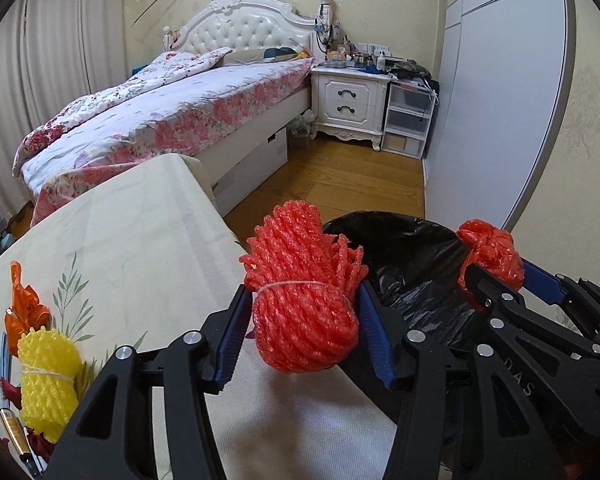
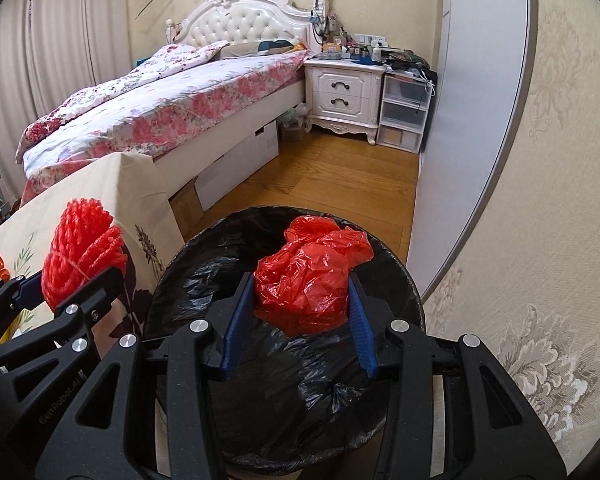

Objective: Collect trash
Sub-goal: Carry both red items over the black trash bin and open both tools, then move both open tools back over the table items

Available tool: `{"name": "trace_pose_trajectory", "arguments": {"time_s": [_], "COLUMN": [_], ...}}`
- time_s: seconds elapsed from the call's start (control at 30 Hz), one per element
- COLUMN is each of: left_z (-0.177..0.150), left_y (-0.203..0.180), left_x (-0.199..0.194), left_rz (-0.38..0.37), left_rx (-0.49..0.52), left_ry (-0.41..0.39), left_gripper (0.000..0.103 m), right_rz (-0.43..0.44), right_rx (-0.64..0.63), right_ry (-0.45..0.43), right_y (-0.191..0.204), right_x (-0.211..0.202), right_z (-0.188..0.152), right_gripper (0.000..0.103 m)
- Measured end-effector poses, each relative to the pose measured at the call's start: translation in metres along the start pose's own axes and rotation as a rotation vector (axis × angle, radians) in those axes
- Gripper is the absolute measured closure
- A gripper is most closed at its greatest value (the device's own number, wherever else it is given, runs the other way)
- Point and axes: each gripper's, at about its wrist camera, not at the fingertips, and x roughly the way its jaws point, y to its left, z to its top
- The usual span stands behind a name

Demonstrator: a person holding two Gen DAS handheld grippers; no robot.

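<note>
Red foam net roll stands upright, clamped by left gripper; right gripper pinches red bag.

Net roll held between fingers of left gripper, above table edge, just left of bin. Bag held in right gripper, directly over bin mouth. Right gripper placed right of left gripper. Second net roll and wrapper laid on table, far left. Bed set behind table; nightstand right of bed; drawer unit beside nightstand, against wardrobe.
</note>
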Motion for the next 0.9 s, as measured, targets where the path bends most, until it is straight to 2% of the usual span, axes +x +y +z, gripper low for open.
{"name": "trace_pose_trajectory", "arguments": {"time_s": [0.03,0.1,0.37,0.63,0.9], "left_z": [0.001,0.001,0.003,0.004,-0.004], "left_y": [0.0,0.001,0.001,0.008,0.02], "left_x": [0.0,0.0,0.0,-0.008,-0.041], "left_rz": [-0.001,0.003,0.011,0.015,0.05], "left_rx": [-0.002,-0.008,-0.028,-0.052,-0.043], "left_ry": [0.0,-0.005,-0.01,-0.016,-0.045], "left_gripper": [0.045,0.034,0.025,0.024,0.024], "right_rz": [0.002,0.003,-0.019,-0.028,0.0], "right_rx": [0.005,0.014,0.024,0.031,0.006], "right_ry": [0.0,0.001,-0.006,-0.012,-0.024], "right_y": [-0.001,-0.003,-0.007,-0.01,0.003], "right_x": [0.001,0.002,0.001,-0.007,-0.024], "right_z": [0.0,0.001,0.002,0.002,-0.002], "right_gripper": [0.057,0.053,0.05,0.047,0.042]}}
